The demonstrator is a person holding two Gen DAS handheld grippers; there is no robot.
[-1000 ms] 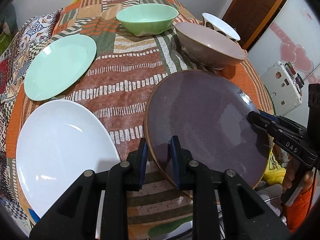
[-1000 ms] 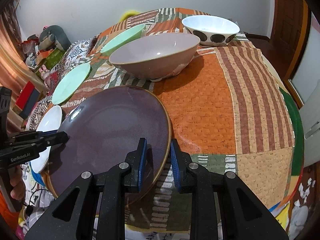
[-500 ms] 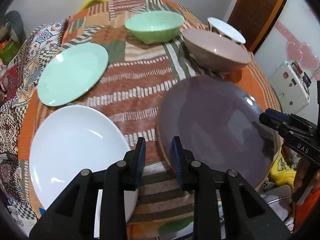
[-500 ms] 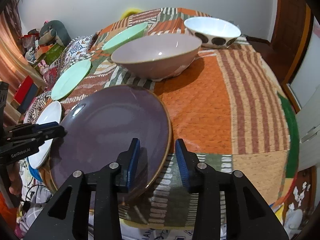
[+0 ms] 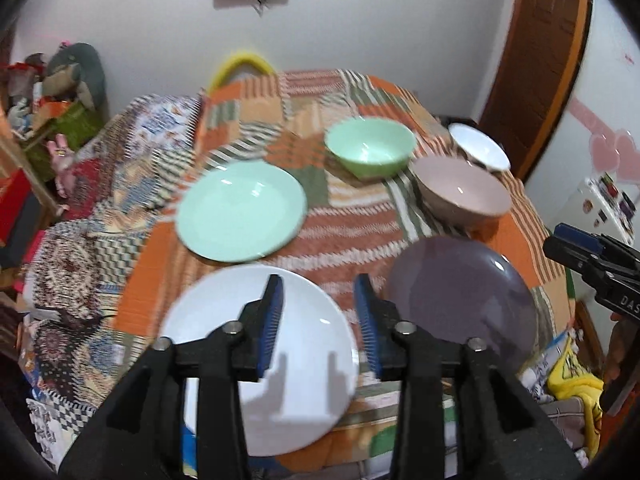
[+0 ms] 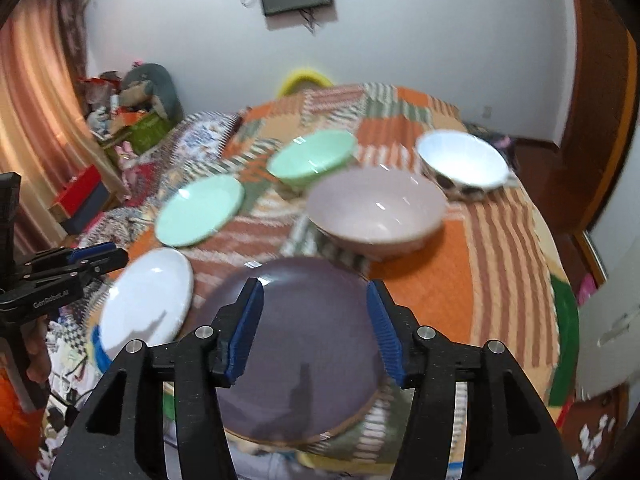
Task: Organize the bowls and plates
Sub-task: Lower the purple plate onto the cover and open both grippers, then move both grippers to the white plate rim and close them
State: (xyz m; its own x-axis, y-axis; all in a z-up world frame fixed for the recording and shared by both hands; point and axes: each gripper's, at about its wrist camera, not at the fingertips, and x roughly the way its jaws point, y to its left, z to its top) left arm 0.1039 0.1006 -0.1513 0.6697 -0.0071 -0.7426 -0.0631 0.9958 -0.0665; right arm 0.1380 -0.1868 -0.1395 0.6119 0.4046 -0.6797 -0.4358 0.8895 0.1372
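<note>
Between the blue pads of the left tool (image 5: 320,320) nothing is held; its jaws have just been opening and stand apart above the near edge of the white plate (image 5: 256,360). The right tool (image 6: 314,332) is likewise parted, its jaws having just been opening, and is poised empty over the purple plate (image 6: 304,344), which lies flat on the patchwork cloth (image 6: 492,280) of the desk. Just beside the purple plate the white plate is seen, and beyond that the green plate (image 5: 240,210). Farther back the pink bowl (image 6: 376,210) is set, with the green bowl (image 5: 370,152) and the spotted white bowl (image 6: 460,164) behind it, all upright.
</note>
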